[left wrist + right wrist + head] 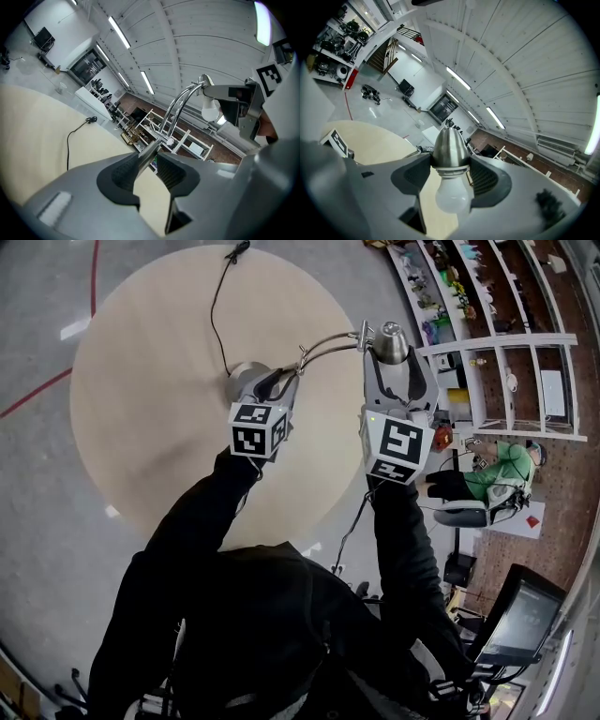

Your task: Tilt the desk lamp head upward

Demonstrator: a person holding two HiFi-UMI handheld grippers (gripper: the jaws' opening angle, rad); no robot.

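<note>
- Round wooden tabletop (141, 381) on grey floor, shelves (506, 343) to the right.
- Desk lamp (328, 341) at the tabletop's right edge.
- Left gripper (148, 165) pinching the thin lamp stem (153, 151).
- Right gripper (450, 174) clamped around the lamp head (449, 143), at the metal cone above the bulb.
- Both grasps done; upward tilt probably not yet made.

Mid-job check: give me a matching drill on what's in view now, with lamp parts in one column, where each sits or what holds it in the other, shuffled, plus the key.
Things
1. lamp head
2. lamp stem
3. bulb
4. power cord

Places or states
A. trails across the round table
B. clamped between the left gripper's jaws
C. white and bare, sticking out of the socket
D. clamped by the right gripper

Pairs: 1-D, 2-B, 3-C, 4-A
</note>
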